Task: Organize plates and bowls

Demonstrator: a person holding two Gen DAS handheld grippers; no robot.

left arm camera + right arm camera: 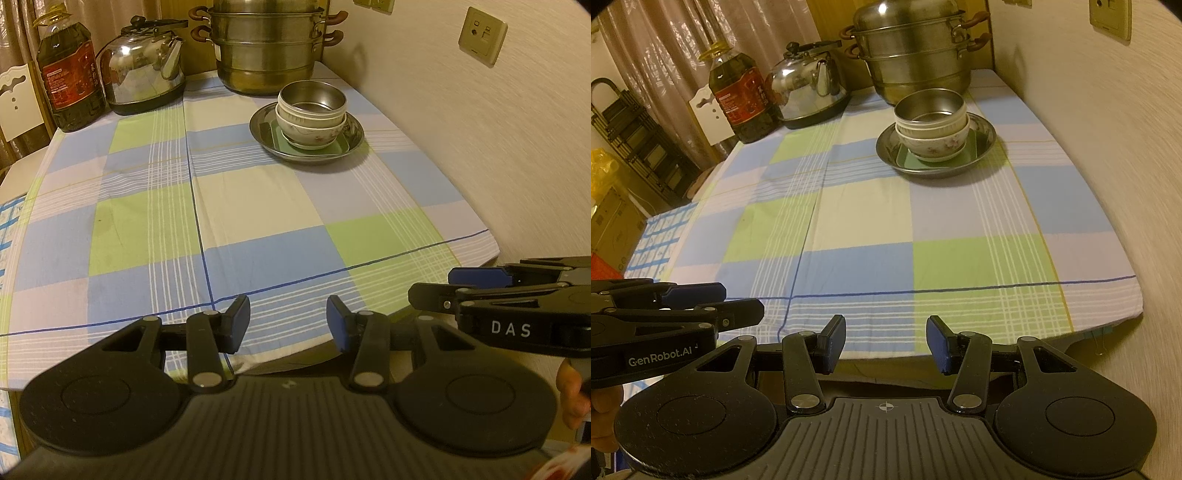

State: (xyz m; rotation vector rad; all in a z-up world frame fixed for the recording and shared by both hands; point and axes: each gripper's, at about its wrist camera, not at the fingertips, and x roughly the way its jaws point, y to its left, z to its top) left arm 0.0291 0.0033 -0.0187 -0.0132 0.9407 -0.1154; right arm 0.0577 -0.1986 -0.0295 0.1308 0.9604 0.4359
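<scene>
I have both tools low at the near table edge. My left gripper [289,322] fills the bottom of its own view, blue-padded fingers spread apart with nothing between them; my right gripper [885,341] sits the same way in its view, spread and empty. Each shows side-on at the other frame's lower corner, partly cut off by the edge.

The stack is in the upper middle of both frames, near the cream wall: a round steel plate [352,146] on the blue, green and cream checked tablecloth [258,206], holding a pale green square dish [338,148], then a white floral china bowl [314,134], a ribbed white bowl [295,110] and a small steel bowl [314,96] nested on top. The bowls cover most of the green dish, so I cannot make out its whole shape.

Behind stand a tiered steel steamer pot [264,48], its top cropped, a shiny steel kettle [146,70] and a dark oil bottle with a red label [70,74].
</scene>
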